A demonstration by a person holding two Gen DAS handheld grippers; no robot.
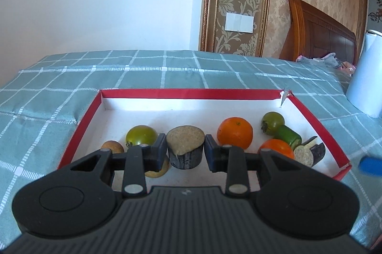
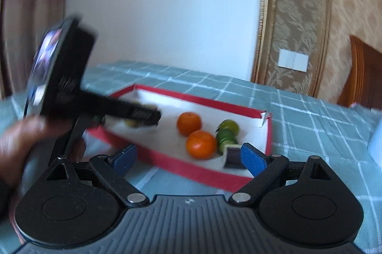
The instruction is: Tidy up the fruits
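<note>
A shallow red-rimmed box [image 1: 317, 115] with a white floor is seen lying on a teal checked cloth [image 1: 167, 67]. In the left wrist view, the left gripper [image 1: 185, 150] is lowered into the box, and its jaws are drawn nearly together on an upright eggplant chunk [image 1: 185, 146] with a pale cut top and dark skin; both pads are pressed against its sides. A green tomato [image 1: 141, 135] and a small brown fruit [image 1: 112, 147] are placed just to the left of that gripper. To the right, an orange [image 1: 235, 132], a second orange [image 1: 277, 148], another green tomato [image 1: 272, 122], a cucumber piece [image 1: 287, 135] and a further eggplant piece [image 1: 310, 153] are gathered in the box's right part. A white cylinder [image 1: 365, 72] is stood on the cloth beyond the box's right corner.

In the blurred right wrist view, the right gripper [image 2: 188, 159] is held over the box's near edge with its jaws spread wide, and nothing is gripped between them. A hand [image 2: 16, 148] is seen at the left edge.
</note>
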